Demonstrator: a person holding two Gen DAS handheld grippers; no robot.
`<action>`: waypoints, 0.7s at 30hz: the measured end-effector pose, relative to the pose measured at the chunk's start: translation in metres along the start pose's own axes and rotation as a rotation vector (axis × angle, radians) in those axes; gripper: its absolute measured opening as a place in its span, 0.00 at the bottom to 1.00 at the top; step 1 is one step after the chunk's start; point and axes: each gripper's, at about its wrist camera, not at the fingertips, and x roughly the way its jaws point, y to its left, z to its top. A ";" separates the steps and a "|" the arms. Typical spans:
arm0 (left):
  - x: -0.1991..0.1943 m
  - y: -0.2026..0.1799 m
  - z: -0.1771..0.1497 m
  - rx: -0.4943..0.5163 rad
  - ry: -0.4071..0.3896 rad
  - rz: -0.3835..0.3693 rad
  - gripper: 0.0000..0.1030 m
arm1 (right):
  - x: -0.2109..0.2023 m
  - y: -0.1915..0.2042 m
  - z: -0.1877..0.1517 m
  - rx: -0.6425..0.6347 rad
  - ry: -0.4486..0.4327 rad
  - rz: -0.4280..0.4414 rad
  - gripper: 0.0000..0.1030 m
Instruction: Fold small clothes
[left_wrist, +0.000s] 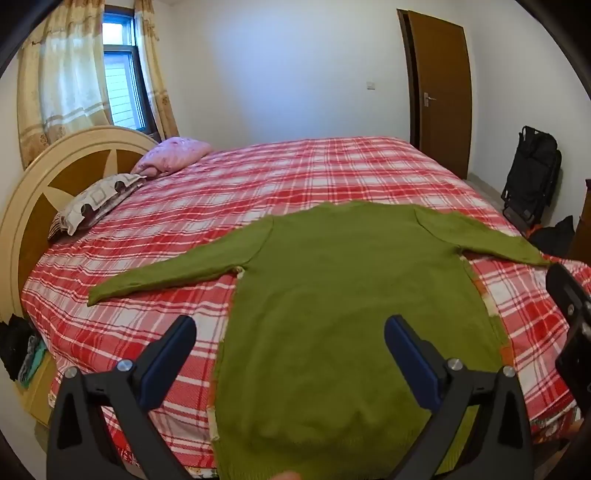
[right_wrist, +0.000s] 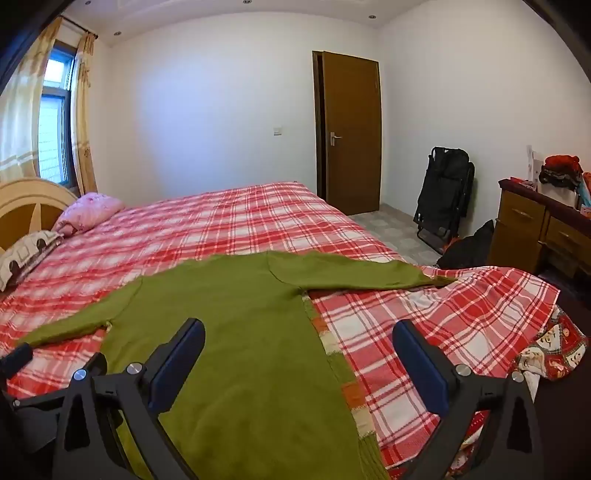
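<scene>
A green knitted sweater (left_wrist: 332, 295) lies flat on the red plaid bed, hem toward me, both sleeves spread out to the sides. It also shows in the right wrist view (right_wrist: 240, 332). My left gripper (left_wrist: 290, 354) is open and empty, above the sweater's lower left part. My right gripper (right_wrist: 299, 362) is open and empty, above the sweater's lower right edge, where a patterned trim shows. The right gripper's body shows at the right edge of the left wrist view (left_wrist: 570, 306).
The bed (left_wrist: 295, 173) has a round headboard (left_wrist: 44, 195) and two pillows (left_wrist: 96, 203) at the left. A brown door (right_wrist: 351, 133), a black folded chair (right_wrist: 443, 192) and a wooden dresser (right_wrist: 535, 229) stand to the right. The blanket hangs over the bed's right corner (right_wrist: 546, 347).
</scene>
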 end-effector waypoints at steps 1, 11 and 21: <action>0.000 -0.001 0.001 0.018 -0.009 0.014 1.00 | 0.003 0.002 -0.001 -0.011 0.007 -0.007 0.99; -0.009 -0.016 -0.030 0.095 -0.015 0.012 1.00 | 0.004 -0.004 -0.022 -0.010 0.045 -0.008 0.99; -0.012 -0.010 -0.027 0.048 -0.043 -0.010 1.00 | 0.004 -0.004 -0.024 -0.006 0.052 -0.001 0.99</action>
